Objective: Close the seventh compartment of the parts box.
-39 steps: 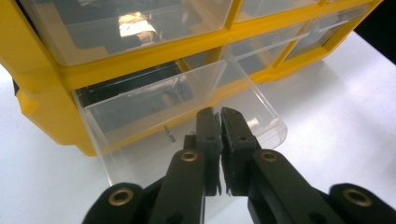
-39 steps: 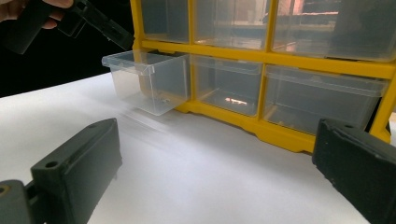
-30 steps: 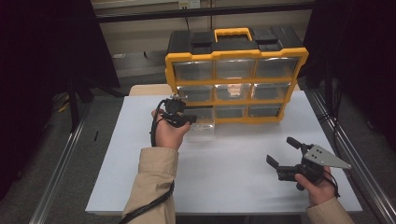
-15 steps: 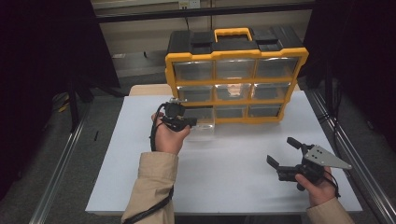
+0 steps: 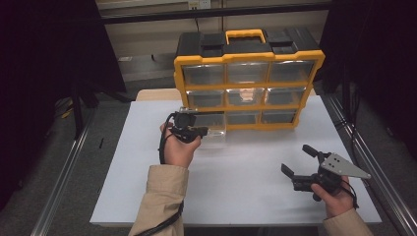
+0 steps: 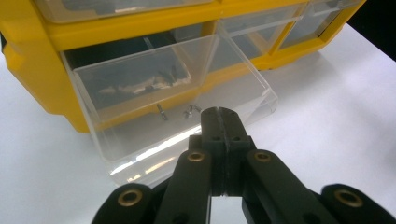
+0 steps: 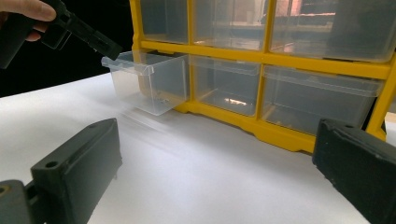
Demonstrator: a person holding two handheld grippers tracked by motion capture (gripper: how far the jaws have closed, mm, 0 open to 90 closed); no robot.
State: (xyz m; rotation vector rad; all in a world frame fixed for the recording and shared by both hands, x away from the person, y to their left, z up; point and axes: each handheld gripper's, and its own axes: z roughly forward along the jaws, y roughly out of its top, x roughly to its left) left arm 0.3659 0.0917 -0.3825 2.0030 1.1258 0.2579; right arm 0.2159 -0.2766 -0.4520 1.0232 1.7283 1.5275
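A yellow organizer (image 5: 248, 78) with clear drawers stands at the back of the white table (image 5: 246, 196). Its bottom-left drawer (image 5: 212, 133) is pulled out toward me. In the left gripper view the drawer (image 6: 116, 140) holds a few small screws (image 6: 161, 112). My left gripper (image 5: 202, 131) hovers over the drawer's front rim, jaws shut with nothing seen between them (image 6: 218, 112). My right gripper (image 5: 295, 159) rests low at the table's front right, open and empty, and points at the organizer (image 7: 215, 154). The right gripper view shows the drawer (image 7: 149, 84) with the left gripper (image 7: 109, 49) above it.
The other drawers of the organizer (image 7: 289, 60) are pushed in. Metal rails (image 5: 64, 182) run along both sides of the table. White table surface lies between the two hands.
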